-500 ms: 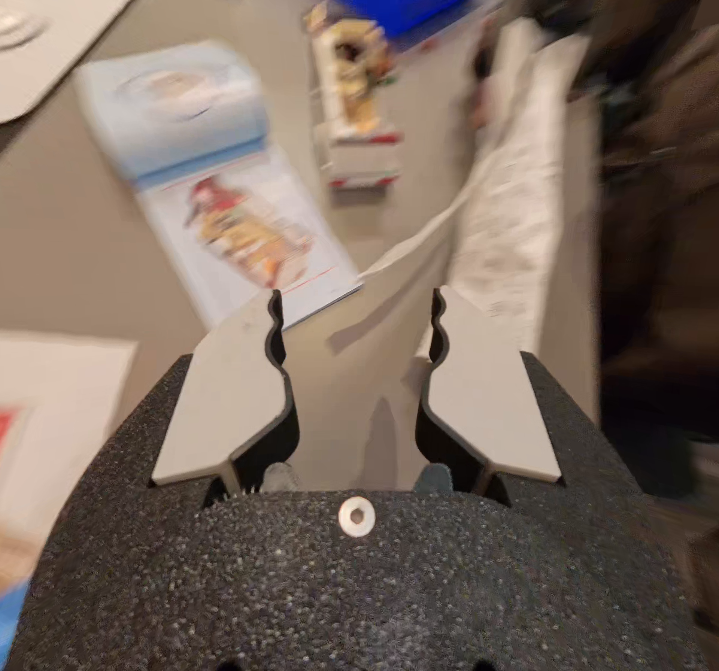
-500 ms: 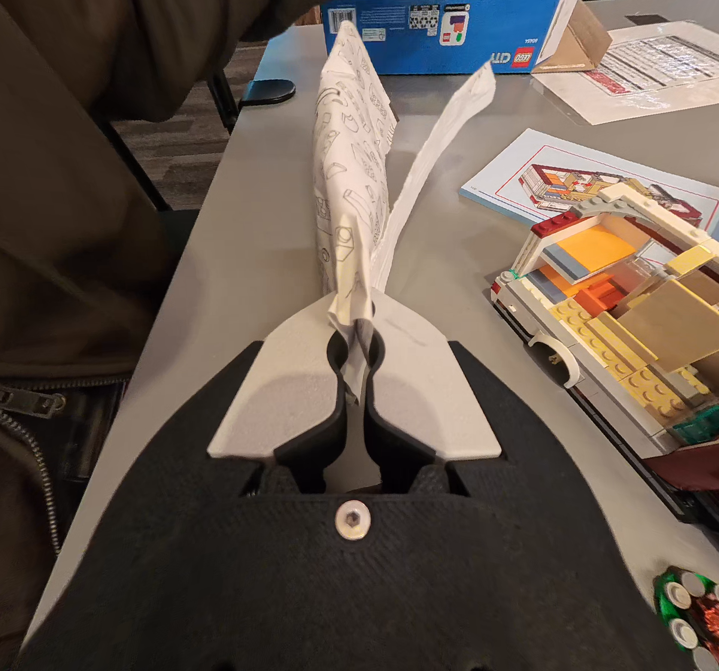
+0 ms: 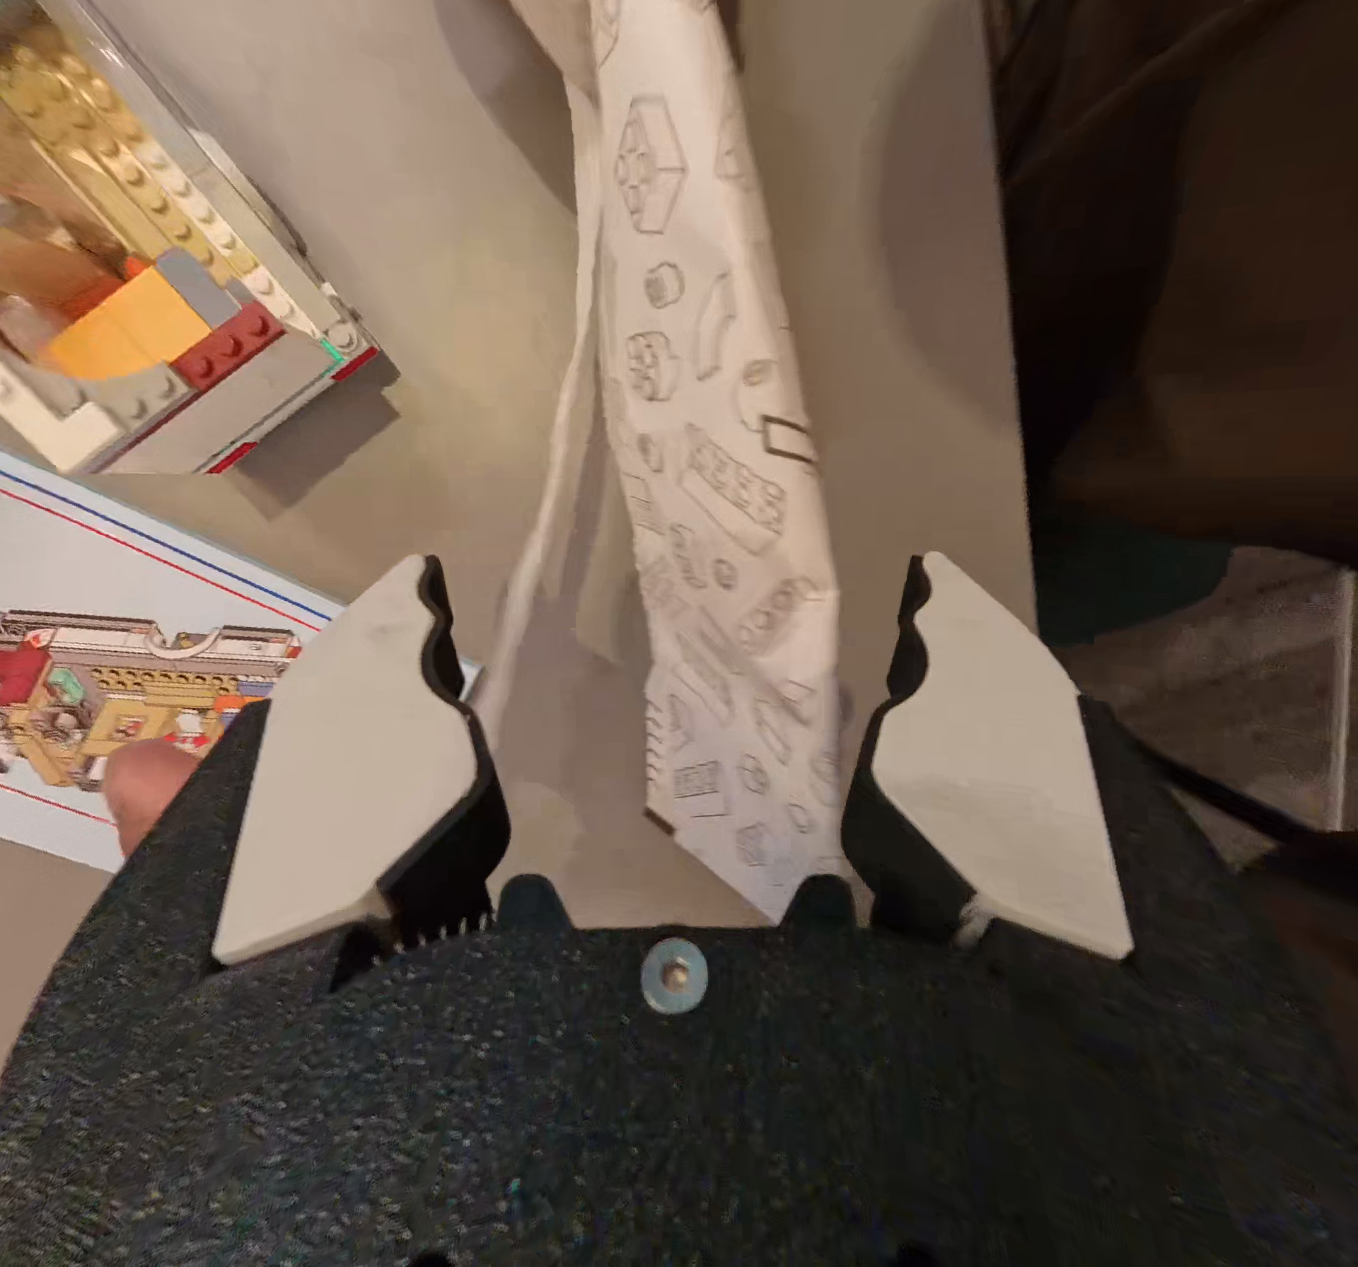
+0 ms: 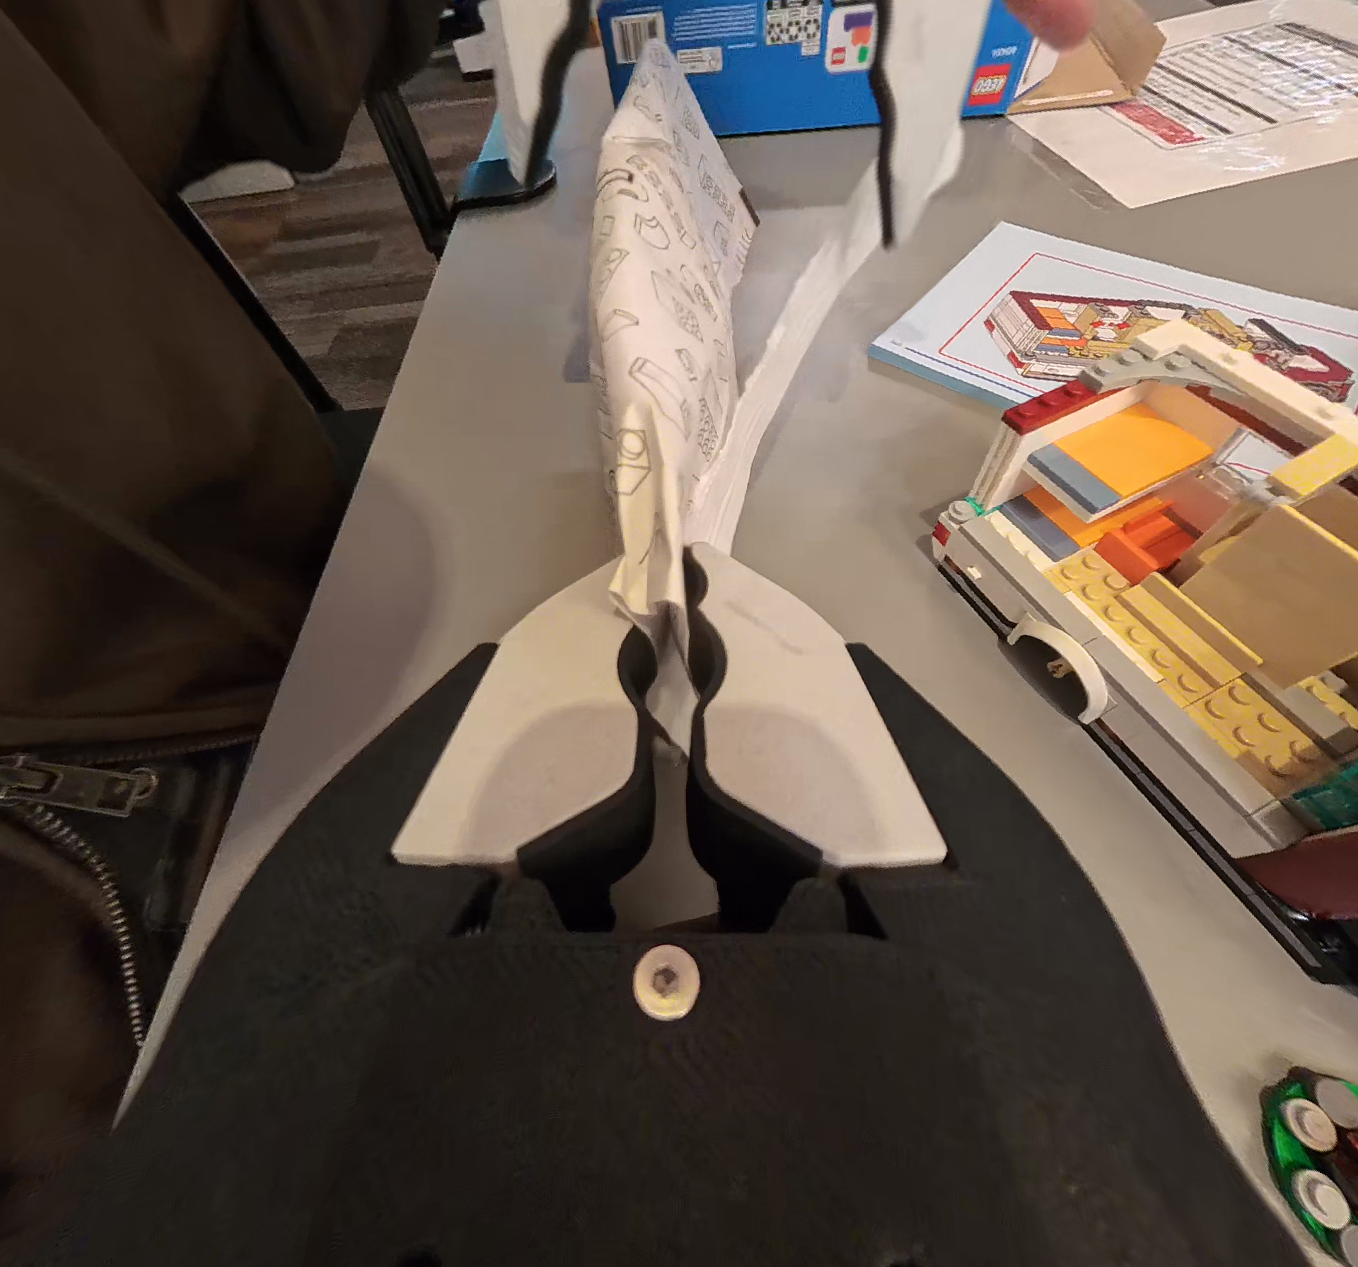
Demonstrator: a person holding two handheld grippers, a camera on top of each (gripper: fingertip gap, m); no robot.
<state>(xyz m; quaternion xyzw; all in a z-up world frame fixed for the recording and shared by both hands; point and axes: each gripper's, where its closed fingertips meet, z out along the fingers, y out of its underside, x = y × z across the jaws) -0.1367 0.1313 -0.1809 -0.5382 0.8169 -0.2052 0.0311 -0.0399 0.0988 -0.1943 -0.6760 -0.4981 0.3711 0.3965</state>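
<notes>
Your left tongs (image 3: 672,570) have spread since half a second ago: the fingers then stood fairly close, and now they are wide apart. They have also come in on the white paper bag (image 3: 705,424), which then lay ahead of the tips; its end now reaches in between the two fingers. Neither pad presses on it. The bag's corner runs down close by the inner side of one finger, and I cannot tell whether it touches there. So that end of the bag sits inside the open tongs, ungripped.

Your right tongs (image 4: 687,556) have not changed. They are clamped together on the crumpled opposite end of the bag (image 4: 661,350), with the paper pinched between the wavy pads.

The bag, printed with outlines of bricks, is up off the grey bench (image 4: 478,497), near the edge where your dark jacket (image 4: 147,277) shows. Its long axis runs straight away from the right tongs, rising toward the blue box (image 4: 771,56), with the far end pointing into the left tongs. A plain white strip (image 4: 771,365) trails along its side. The brick model (image 4: 1139,570) and the open booklet (image 4: 955,335) lie well apart from it, out toward the middle of the bench.
</notes>
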